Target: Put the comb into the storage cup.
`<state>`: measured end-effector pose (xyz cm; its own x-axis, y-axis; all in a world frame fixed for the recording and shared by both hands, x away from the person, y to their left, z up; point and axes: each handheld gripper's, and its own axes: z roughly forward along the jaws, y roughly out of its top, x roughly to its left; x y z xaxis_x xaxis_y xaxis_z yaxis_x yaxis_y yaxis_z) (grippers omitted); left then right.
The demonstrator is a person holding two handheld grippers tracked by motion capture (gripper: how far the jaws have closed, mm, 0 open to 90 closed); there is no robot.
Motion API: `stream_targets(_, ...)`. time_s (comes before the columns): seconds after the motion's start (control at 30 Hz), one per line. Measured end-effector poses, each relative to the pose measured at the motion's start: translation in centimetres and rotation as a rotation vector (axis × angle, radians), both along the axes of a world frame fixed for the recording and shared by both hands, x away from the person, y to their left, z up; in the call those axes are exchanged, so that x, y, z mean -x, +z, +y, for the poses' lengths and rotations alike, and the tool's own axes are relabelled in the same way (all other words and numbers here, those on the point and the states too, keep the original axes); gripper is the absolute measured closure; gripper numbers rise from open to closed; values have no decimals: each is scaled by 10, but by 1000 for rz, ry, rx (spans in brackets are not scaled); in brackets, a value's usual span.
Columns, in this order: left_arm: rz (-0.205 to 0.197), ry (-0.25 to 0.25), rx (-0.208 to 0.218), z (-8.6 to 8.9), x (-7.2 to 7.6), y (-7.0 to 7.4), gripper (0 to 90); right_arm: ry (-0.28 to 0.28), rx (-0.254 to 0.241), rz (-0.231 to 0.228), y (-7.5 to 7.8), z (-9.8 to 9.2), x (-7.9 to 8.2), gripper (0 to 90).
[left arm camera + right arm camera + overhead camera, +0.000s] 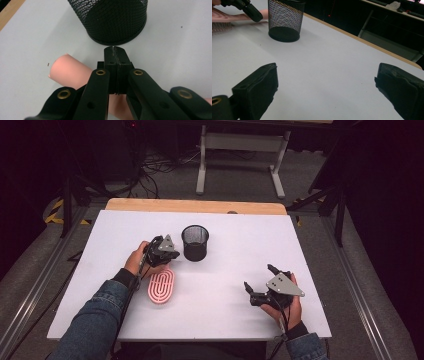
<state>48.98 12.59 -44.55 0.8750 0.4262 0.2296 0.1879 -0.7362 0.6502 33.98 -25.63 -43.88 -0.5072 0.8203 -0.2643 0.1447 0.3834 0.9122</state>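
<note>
Left tool [116, 53]: jaws closed together with nothing between them, over the pink brush's [161, 287] far end, just beside the mesh cup [195, 242]. Right tool [261, 281]: jaws wide, empty, near-right on the counter [240, 235]. Progress, judged: brush ungrasped, not yet in cup. No legible writing.

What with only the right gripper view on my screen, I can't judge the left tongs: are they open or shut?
Observer: Shut. The left tongs sit pad to pad, with nothing between them.
Operator: Where's the brush?
Observer: The brush lies flat, left of the cup, its far end under the left tongs.
Operator: And my right tongs?
Observer: The right tongs are open, well to the right, apart from both.
</note>
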Motion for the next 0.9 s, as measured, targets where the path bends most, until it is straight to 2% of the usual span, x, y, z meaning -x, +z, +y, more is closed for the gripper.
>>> stream_targets(0.43,29,26,-5,15,-2,0,899,0,10,5,-1,1,0,50)
stream_targets(0.53,41,33,-30,20,-1,1,898,1,13,9,-1,1,0,50)
stream_targets(0.73,60,50,-40,28,1,2,893,2,16,12,-2,1,-1,50)
stream_targets(0.8,56,45,-49,29,1,2,894,3,16,12,-2,1,-1,50)
stream_targets(0.9,60,40,-78,32,5,4,895,4,18,12,-2,1,0,50)
